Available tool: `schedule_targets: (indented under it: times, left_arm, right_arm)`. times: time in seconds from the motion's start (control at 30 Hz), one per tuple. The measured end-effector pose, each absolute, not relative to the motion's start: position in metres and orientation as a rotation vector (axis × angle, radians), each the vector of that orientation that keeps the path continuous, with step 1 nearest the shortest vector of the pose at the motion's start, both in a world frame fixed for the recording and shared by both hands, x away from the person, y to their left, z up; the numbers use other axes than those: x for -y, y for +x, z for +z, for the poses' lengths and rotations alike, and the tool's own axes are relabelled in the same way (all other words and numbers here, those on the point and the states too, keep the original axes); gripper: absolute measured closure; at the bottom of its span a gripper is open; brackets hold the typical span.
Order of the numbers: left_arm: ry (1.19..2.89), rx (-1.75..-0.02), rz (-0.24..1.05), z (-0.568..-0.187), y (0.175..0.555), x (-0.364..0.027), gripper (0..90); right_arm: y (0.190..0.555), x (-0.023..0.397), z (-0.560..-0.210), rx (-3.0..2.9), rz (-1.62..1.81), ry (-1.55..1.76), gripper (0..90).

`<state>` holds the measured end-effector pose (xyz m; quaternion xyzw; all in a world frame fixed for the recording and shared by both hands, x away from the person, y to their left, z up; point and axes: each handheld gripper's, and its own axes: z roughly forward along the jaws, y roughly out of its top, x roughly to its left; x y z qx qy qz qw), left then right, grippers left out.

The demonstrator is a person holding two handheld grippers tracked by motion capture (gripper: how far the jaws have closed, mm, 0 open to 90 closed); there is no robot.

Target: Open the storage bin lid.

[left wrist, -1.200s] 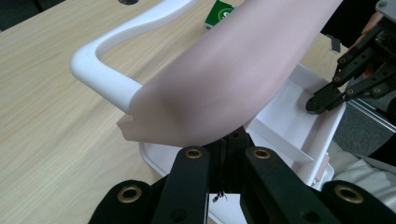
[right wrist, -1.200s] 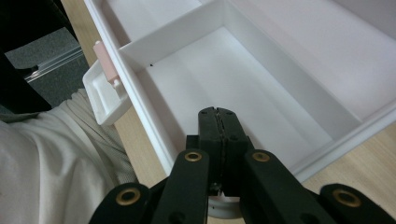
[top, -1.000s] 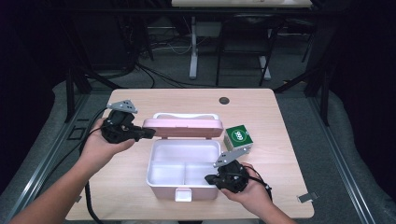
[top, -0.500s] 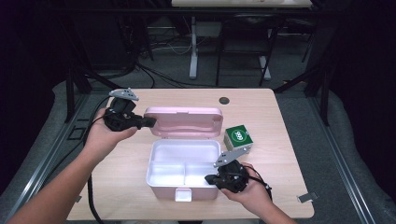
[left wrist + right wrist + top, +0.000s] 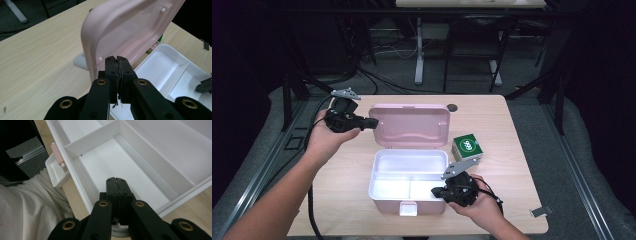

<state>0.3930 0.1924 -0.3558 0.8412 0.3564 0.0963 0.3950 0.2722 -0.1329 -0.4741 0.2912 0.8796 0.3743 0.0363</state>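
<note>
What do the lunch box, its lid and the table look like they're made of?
Lunch box: likely moulded plastic, smooth white inside with a thin divider, pink outer wall. Lid: probably the same plastic, pink, slightly glossy, with rounded corners and a moulded recess. Table: pale wood-grain top, matte; solid wood or laminate cannot be told.

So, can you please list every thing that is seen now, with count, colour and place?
lunch box: one, pink outside and white inside, two compartments, near the table's front edge.
lid: one, pink, raised open behind the box.
small carton: one, green and white, right of the box.
round disc: one, dark, far table edge.
table: one, light wood.
left gripper: one, black, jaws shut, at the lid's left edge.
right gripper: one, black, jaws shut, at the box's right front corner.
</note>
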Motion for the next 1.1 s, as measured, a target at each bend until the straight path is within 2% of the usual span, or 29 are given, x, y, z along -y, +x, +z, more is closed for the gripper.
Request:
schedule_targets:
  times: [0.17, 0.67, 1.1]
  left_arm:
    - [2.152, -0.889, 0.237, -0.356, 0.391, -0.194, 86.0]
    - [2.255, -0.799, 0.193, -0.368, 0.377, -0.179, 72.2]
    - [2.425, -0.658, 0.156, -0.379, 0.367, -0.157, 66.5]
  right_arm:
    - [0.272, 0.133, -0.474, -2.700, 1.148, 0.898, 90.0]
    - [0.271, 0.133, -0.475, -2.684, 1.151, 0.892, 90.0]
    - [0.271, 0.133, -0.475, -2.685, 1.150, 0.886, 90.0]
